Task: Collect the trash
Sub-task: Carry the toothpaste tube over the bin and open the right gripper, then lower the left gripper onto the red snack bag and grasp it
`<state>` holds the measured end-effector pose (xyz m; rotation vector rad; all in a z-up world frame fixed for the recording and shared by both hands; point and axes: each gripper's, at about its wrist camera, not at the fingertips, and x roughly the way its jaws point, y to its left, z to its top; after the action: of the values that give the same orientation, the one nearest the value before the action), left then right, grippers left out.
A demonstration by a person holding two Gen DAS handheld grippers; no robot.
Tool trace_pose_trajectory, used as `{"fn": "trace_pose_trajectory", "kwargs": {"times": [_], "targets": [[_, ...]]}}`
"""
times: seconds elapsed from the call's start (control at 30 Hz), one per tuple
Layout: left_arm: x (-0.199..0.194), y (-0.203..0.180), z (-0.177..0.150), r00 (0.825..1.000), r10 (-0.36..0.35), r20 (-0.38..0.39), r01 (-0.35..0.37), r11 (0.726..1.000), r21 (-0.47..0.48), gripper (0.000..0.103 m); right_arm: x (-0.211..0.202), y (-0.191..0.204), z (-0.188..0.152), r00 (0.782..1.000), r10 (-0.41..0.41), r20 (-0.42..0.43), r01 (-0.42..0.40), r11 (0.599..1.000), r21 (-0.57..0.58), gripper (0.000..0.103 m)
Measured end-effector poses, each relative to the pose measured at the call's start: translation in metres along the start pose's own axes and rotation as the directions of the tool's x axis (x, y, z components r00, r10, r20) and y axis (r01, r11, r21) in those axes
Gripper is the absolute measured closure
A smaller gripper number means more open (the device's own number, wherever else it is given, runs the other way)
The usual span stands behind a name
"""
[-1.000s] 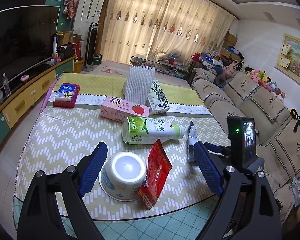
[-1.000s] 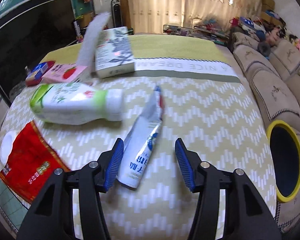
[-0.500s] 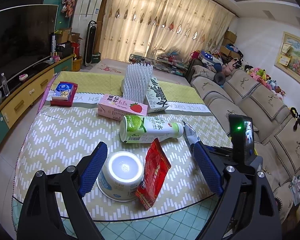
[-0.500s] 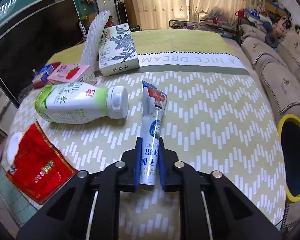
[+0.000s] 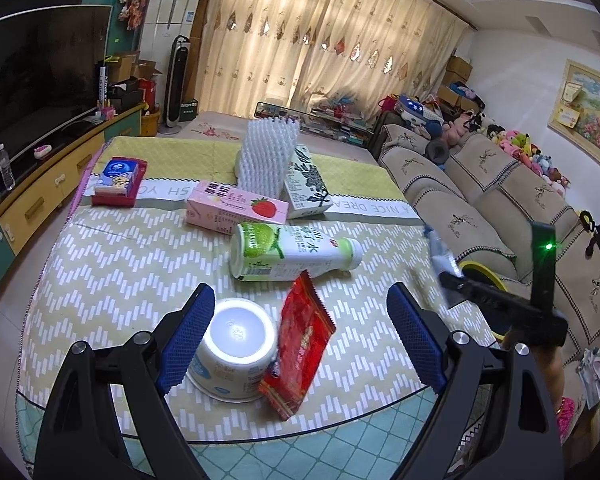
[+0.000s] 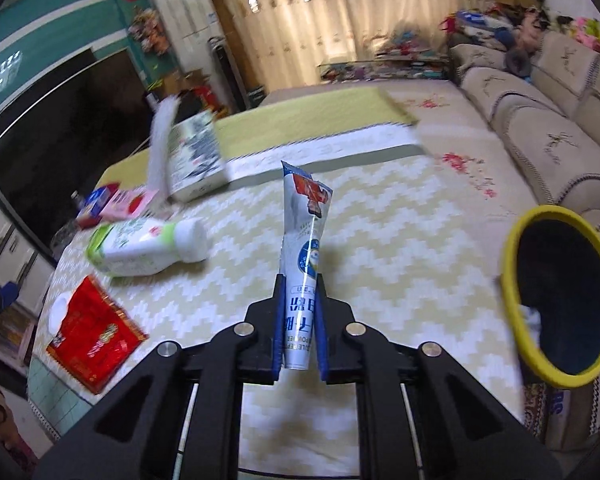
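The right gripper (image 6: 298,328) pinches one toothpaste tube (image 6: 306,248) above the desk (image 6: 400,248). The left gripper (image 5: 300,340) fingers spread around one upturned cup (image 5: 236,354) and one red wrapper (image 5: 302,344); one bottle (image 5: 292,252) and two cartons lie beyond.

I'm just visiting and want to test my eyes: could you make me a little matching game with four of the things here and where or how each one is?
Things:
1. toothpaste tube
2. green-and-white drink bottle
3. white cup
4. red snack wrapper

States:
a. upside down on the table
b. leaning against the cup
c. clamped in the right gripper
d. lying on its side

Pairs: 1-c, 2-d, 3-a, 4-b
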<state>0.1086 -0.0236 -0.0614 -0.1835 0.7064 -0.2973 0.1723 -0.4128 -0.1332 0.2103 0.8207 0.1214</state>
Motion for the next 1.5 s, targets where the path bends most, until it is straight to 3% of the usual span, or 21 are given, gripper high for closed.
{"fn": "trace_pose_trajectory", "kwargs": {"times": [0.27,0.53,0.6,0.63,0.67,0.97,1.3,1.5], "targets": [[0.006,-0.019,0.0,1.0,-0.017,0.002,0.017,0.999,0.047,0.016,-0.034,-0.089,0.001,0.978,-0.193,0.076,0.18,0.971,0.155,0.09],[0.019,-0.036,-0.002,1.0,-0.008,-0.03,0.01,0.997,0.075,0.016,-0.04,-0.169,-0.017,0.945,-0.325,0.045,0.3,0.91,0.286,0.088],[0.023,-0.041,-0.002,0.999,-0.007,-0.039,0.011,0.997,0.083,0.016,-0.036,-0.184,-0.02,0.938,-0.345,0.029,0.321,0.897,0.303,0.086],[0.023,-0.044,-0.002,0.999,-0.008,-0.042,0.011,0.996,0.086,0.016,-0.036,-0.19,-0.022,0.935,-0.355,0.026,0.329,0.891,0.312,0.08],[0.024,-0.046,-0.003,0.999,-0.007,-0.043,0.011,0.996,0.09,0.016,-0.035,-0.193,-0.023,0.933,-0.359,0.026,0.332,0.887,0.321,0.072],[0.027,-0.053,-0.003,0.999,0.005,-0.042,0.0,0.993,0.116,0.016,-0.041,-0.21,-0.036,0.943,-0.329,0.048,0.286,0.876,0.387,0.06],[0.023,-0.037,-0.005,0.999,0.05,-0.01,-0.049,0.991,0.121,0.016,-0.049,-0.188,-0.034,0.96,-0.265,0.094,0.216,0.91,0.354,0.055],[0.039,-0.028,-0.012,0.997,0.047,-0.06,-0.038,0.99,0.136,0.017,-0.049,-0.174,-0.027,0.964,-0.246,0.101,0.202,0.924,0.325,0.055]]}}
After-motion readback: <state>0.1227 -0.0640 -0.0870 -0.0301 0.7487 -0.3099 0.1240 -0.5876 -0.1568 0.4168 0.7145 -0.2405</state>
